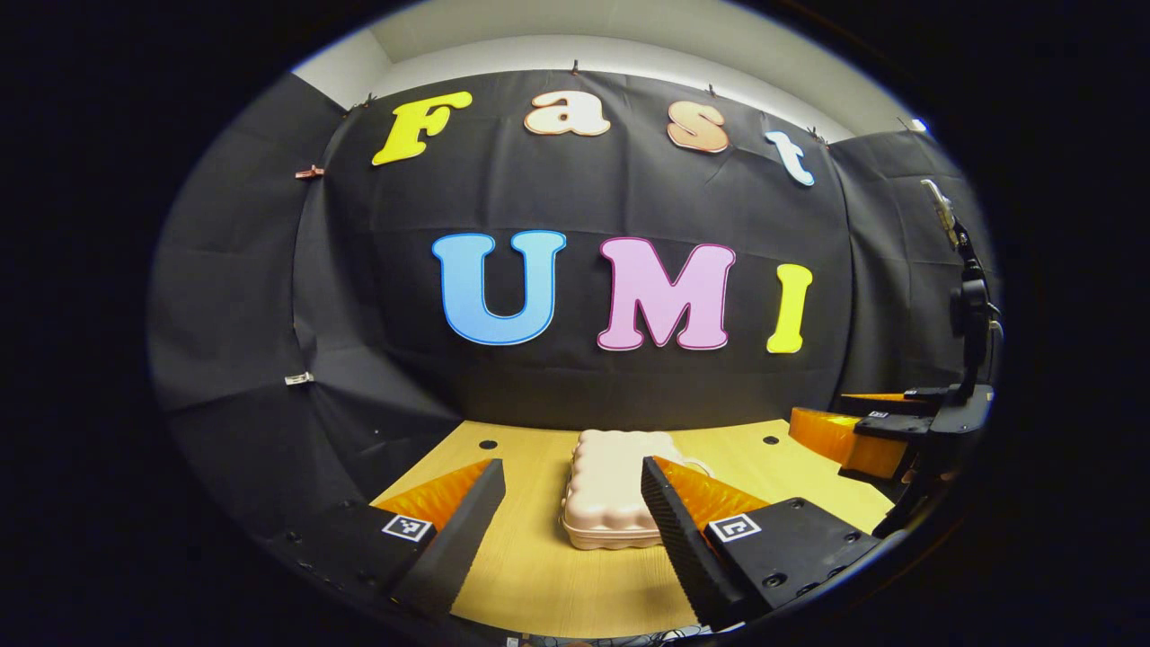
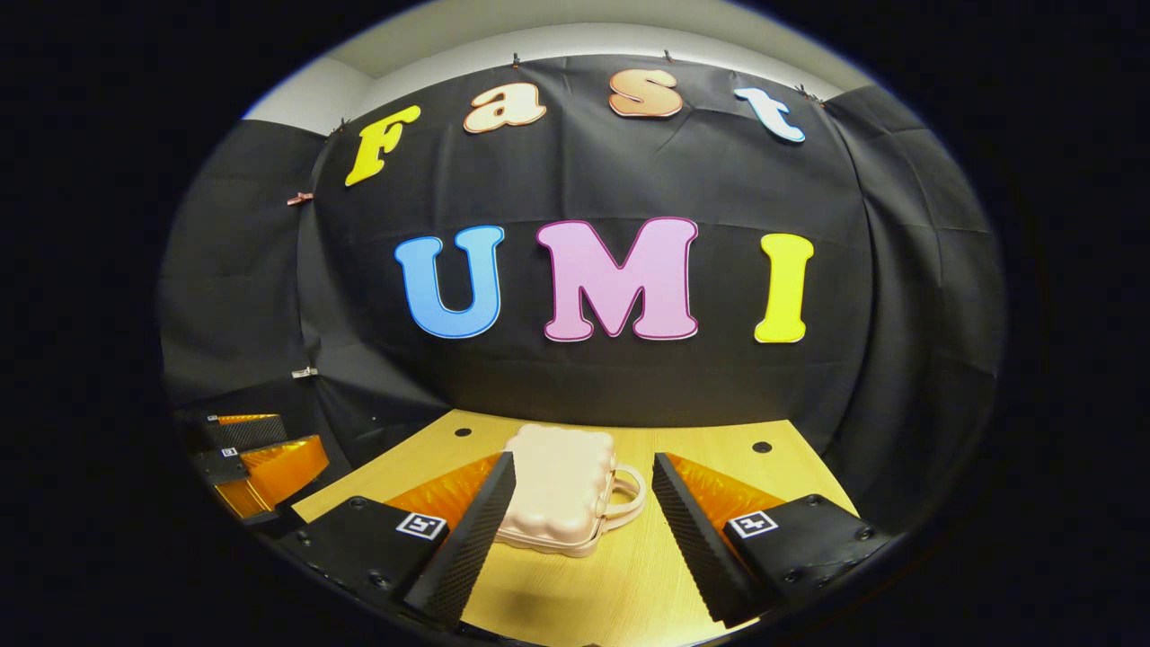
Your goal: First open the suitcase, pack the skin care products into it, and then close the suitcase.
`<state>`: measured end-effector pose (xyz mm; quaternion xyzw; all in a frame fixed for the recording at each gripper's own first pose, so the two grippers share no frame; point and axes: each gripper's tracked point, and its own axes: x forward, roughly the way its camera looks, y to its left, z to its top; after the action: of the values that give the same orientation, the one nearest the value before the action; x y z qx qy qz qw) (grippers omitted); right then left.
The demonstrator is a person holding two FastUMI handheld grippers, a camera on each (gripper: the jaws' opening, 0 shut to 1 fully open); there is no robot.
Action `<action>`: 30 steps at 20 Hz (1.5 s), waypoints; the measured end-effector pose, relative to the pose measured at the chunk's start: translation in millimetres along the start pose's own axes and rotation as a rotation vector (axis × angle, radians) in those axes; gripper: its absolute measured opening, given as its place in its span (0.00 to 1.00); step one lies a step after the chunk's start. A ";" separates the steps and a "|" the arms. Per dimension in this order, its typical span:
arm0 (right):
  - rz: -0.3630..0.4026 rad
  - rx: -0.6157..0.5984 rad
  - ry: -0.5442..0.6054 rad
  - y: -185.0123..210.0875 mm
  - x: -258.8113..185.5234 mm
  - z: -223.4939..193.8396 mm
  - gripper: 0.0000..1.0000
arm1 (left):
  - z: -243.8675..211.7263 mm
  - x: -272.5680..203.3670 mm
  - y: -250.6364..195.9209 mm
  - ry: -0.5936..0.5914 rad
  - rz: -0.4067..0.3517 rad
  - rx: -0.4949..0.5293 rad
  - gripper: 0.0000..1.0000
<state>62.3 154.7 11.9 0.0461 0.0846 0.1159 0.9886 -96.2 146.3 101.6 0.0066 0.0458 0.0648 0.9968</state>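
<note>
A small pale pink suitcase [image 1: 611, 490] lies flat and closed on the wooden table [image 1: 539, 575]; its bumpy lid faces up. In the right gripper view the same suitcase [image 2: 559, 497] shows its handle [image 2: 626, 494] on the right side. My left gripper [image 1: 575, 530] hangs open above the table's near edge, short of the case. My right gripper [image 2: 584, 526] is open too, the case lying ahead between its finger lines, untouched. In the left gripper view, the right gripper [image 1: 876, 431] shows at the right edge. At the left edge of the right gripper view is the left gripper [image 2: 260, 463].
Two dark round holes [image 2: 762, 447] mark the table's far corners. The black cloth wall [image 2: 584, 386] stands right behind the table. A black stand with a clip [image 1: 966, 296] rises at the right in the left gripper view.
</note>
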 end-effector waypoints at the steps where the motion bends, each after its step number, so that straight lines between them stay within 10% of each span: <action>1: 0.001 0.000 0.001 1.7 0.2 0.6 0.97 | -0.2 -0.6 1.5 0.000 0.006 0.002 0.96; 30: -0.014 -0.013 0.011 -0.9 -9.7 -7.9 0.97 | -31.9 -3.7 6.5 0.073 0.006 -0.064 0.96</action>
<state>51.8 152.1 5.5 0.0384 0.0895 0.1100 0.9892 -103.6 152.5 70.4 -0.0274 0.0798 0.0694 0.9940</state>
